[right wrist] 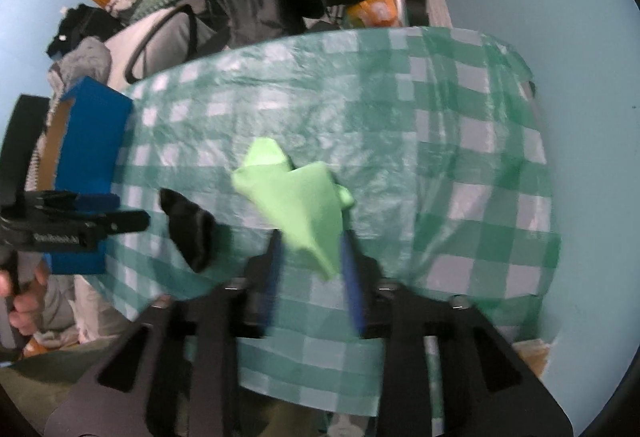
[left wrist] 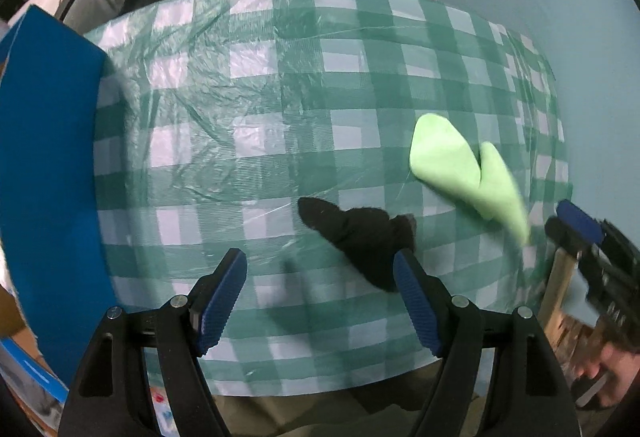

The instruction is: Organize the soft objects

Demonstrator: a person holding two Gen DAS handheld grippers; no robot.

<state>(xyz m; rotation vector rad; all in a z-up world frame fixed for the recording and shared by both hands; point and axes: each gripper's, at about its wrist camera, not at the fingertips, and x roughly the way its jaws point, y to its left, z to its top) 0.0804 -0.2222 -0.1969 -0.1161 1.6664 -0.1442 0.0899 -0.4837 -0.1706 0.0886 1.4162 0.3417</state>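
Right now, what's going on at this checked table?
A person works two tools over a table with a green checked cloth. The right hand-held gripper has its jaws apart around the trailing corner of a light green cloth, pads apparently not pressing it. The left hand-held gripper is open above a crumpled black sock, not gripping it. A blue box stands at the table's left edge.

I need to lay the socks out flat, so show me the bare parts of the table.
The widest free patch of tablecloth lies between the blue box and the green sock, up to the far edge. It is crowded at the near right, where the black sock and green sock lie close together.
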